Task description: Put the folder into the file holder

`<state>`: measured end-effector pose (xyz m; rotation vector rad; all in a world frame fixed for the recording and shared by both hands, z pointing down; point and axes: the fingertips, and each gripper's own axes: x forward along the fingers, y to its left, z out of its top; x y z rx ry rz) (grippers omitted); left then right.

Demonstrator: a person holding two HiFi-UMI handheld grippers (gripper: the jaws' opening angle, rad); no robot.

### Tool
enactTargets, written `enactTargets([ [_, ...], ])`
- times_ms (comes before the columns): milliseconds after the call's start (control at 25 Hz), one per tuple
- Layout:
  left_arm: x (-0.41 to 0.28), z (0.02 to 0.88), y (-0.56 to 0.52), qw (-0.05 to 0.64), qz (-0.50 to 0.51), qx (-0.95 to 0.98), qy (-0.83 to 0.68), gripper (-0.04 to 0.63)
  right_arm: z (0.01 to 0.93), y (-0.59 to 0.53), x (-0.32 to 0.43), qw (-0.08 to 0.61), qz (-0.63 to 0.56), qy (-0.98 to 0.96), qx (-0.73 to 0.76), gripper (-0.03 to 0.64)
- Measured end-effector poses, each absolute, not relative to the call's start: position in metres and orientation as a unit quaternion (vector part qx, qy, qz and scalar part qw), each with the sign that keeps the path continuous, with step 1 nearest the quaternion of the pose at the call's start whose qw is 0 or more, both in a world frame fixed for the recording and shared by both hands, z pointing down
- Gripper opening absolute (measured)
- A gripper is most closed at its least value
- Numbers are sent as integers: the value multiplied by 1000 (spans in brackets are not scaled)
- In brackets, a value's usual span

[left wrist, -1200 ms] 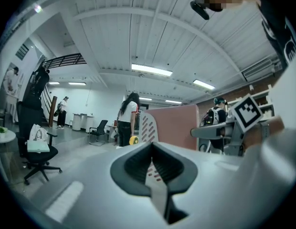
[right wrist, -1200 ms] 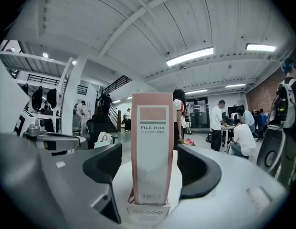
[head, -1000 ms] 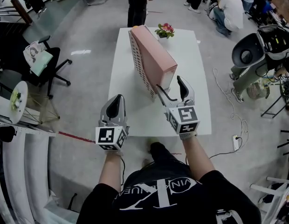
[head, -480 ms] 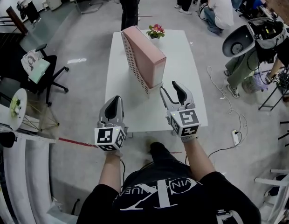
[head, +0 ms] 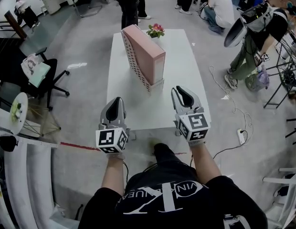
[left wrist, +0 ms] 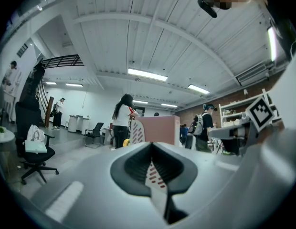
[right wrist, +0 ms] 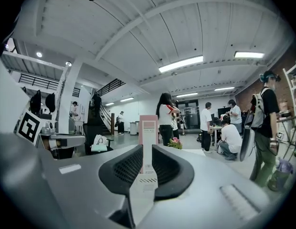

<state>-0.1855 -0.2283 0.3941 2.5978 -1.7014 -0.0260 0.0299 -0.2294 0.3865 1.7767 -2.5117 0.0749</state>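
Standing upright in the holder (head: 133,63) on the worktop (head: 184,73), the folder (head: 145,49) lies ahead of us, long axis running away. Our left claw (head: 117,101) is closed, empty; our right claw (head: 182,93), nearer it, is closing on nothing.

Left gripper (left wrist: 152,149) fingers (left wrist: 129,166) blocking file holder (left wrist: 137,133) base and folder (left wrist: 160,129) bottom. Folder spine print in right gripper view showing too small to read. Pot of flowers (head: 156,30) hiding behind folder. Top edge cutting off standing person (head: 130,6).
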Motion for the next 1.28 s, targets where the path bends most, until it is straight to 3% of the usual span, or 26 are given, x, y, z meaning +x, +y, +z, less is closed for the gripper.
enactTargets([
  [480,-200,397,-200,19,-1,831,-556,0,391,-187,37,24,37,-821,569,25],
  [1280,-210,402,-164,16,9,830,-558,0,387,-151,40,9,36,-822,568,20],
])
